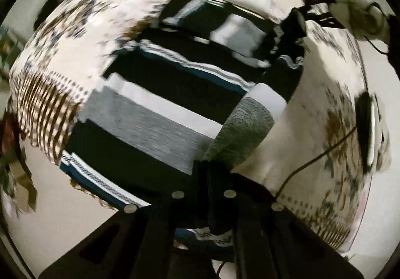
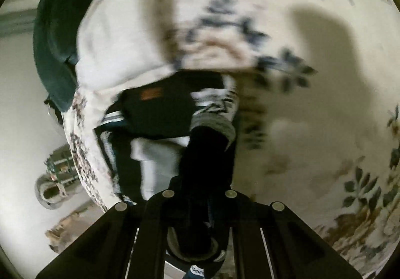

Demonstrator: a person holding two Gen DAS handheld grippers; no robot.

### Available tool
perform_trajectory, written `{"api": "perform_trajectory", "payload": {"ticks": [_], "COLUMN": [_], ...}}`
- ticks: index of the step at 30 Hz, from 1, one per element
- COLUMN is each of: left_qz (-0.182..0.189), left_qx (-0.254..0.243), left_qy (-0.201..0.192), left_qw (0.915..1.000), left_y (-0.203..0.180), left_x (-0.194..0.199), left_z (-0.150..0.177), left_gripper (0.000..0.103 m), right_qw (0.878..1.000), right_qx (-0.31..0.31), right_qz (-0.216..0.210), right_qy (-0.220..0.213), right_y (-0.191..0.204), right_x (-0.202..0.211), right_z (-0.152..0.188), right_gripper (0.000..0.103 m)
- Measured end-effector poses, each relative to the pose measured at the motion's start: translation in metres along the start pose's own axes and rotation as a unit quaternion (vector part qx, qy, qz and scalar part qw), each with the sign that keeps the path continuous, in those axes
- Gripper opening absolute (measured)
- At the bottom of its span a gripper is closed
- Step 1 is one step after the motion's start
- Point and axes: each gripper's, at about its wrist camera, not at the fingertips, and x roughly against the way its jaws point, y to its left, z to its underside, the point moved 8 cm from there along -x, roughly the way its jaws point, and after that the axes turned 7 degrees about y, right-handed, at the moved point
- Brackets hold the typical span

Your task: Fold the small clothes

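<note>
A small striped garment (image 1: 160, 109), black with white, grey and blue bands, lies spread on a flower-patterned cloth (image 1: 62, 36). My left gripper (image 1: 212, 169) is shut on the garment's near edge, lifting a grey and white fold (image 1: 250, 124). My right gripper shows in the left wrist view (image 1: 287, 36), holding the garment's far corner. In the right wrist view my right gripper (image 2: 210, 139) is shut on a grey and black fold of the garment (image 2: 160, 114), whose orange label (image 2: 150, 94) faces up. Both views are blurred.
A dark green cloth (image 2: 57, 41) lies at the edge of the patterned cloth (image 2: 312, 129). A black cable (image 1: 315, 161) and a dark flat device (image 1: 365, 129) lie on the right. A shoe (image 2: 52, 189) sits on the floor below.
</note>
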Motion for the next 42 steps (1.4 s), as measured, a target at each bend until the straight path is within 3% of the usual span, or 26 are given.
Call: {"api": "perform_trajectory", "payload": {"ticks": [6,13,18,21,23,25,26,27,32,34,36,39,42], "left_qz": [0.035,0.041,0.042,0.016,0.015,0.029,0.037,0.043,0.093,0.114,0.123,0.117,0.111], "left_qx": [0.062,0.093,0.109,0.099,0.116,0.144,0.152,0.16,0.185,0.187,0.189,0.188,0.205], "left_qy": [0.006,0.002,0.028,0.085,0.109,0.13,0.136,0.141,0.141,0.133,0.128,0.13,0.135], "left_qw": [0.9975,0.9948,0.9928,0.9914,0.9871,0.9806,0.9782,0.976,0.9681,0.9666,0.9657,0.9664,0.9631], "left_y": [0.086,0.174,0.224,0.251,0.275,0.296,0.302,0.307,0.305,0.293,0.281,0.267,0.261], "left_x": [-0.001,-0.02,-0.056,-0.086,-0.097,-0.099,-0.099,-0.098,-0.089,-0.086,-0.085,-0.089,-0.091], "left_z": [-0.024,-0.054,-0.061,-0.048,-0.031,-0.013,-0.007,-0.002,0.006,0.001,-0.001,0.006,0.017], "left_gripper": [0.001,0.001,0.002,0.006,0.005,0.006,0.007,0.011,0.027,0.038,0.04,0.04,0.04], "right_qw": [0.998,0.988,0.977,0.971,0.975,0.983,0.986,0.987,0.99,0.987,0.984,0.982,0.981], "right_qx": [0.047,0.09,0.108,0.106,0.092,0.08,0.074,0.073,0.102,0.113,0.117,0.095,0.048], "right_qz": [0.043,0.123,0.181,0.213,0.2,0.165,0.151,0.141,0.097,0.108,0.13,0.146,0.119], "right_qy": [-0.005,-0.009,-0.015,-0.006,0.007,0.022,0.024,0.027,0.032,0.025,0.027,0.07,0.144], "right_y": [0.132,0.261,0.299,0.299,0.295,0.29,0.288,0.285,0.258,0.23,0.199,0.142,0.095], "right_x": [-0.025,-0.116,-0.182,-0.213,-0.224,-0.224,-0.22,-0.216,-0.184,-0.175,-0.175,-0.198,-0.241], "right_z": [-0.005,-0.034,-0.051,-0.058,-0.06,-0.053,-0.047,-0.038,0.035,0.077,0.118,0.2,0.285], "right_gripper": [0.009,0.009,0.009,0.01,0.016,0.045,0.051,0.061,0.069,0.07,0.07,0.07,0.07]}}
